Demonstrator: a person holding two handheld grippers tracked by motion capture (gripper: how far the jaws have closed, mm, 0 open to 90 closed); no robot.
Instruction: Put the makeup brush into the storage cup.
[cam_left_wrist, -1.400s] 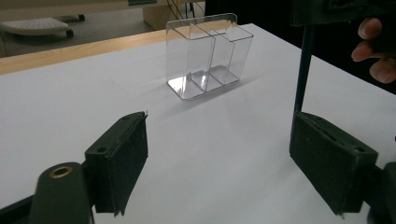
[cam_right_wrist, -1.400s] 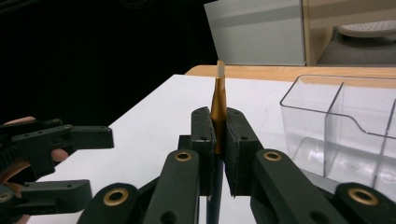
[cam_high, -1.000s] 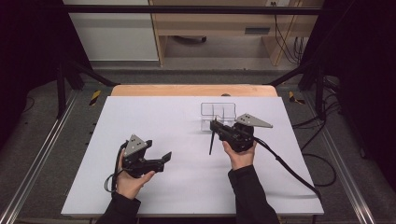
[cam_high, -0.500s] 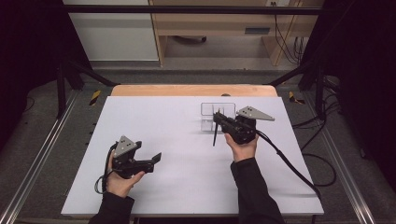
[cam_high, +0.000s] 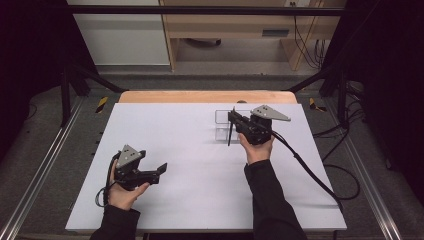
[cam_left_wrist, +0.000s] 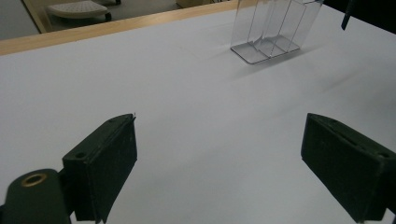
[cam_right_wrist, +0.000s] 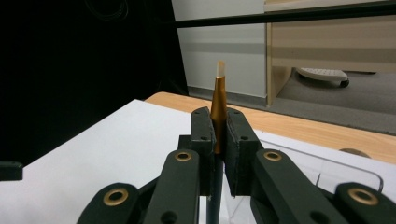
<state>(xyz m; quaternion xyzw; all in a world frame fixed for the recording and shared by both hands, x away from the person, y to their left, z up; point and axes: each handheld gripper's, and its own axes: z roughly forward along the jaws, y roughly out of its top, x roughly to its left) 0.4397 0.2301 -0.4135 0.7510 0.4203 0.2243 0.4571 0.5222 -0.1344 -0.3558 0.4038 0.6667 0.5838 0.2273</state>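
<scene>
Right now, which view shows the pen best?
The right gripper view: the pen stands close up, clamped between its jaws, gold tip up. The high view shows it as a thin dark stick; the left gripper view catches an end.

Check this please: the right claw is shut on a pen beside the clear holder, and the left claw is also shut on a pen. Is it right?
Not fully. The left claw is open and holds nothing; the left gripper view shows its jaws wide apart over the bare white table. The rest stands: the right claw is shut on a pen beside the clear holder.
</scene>
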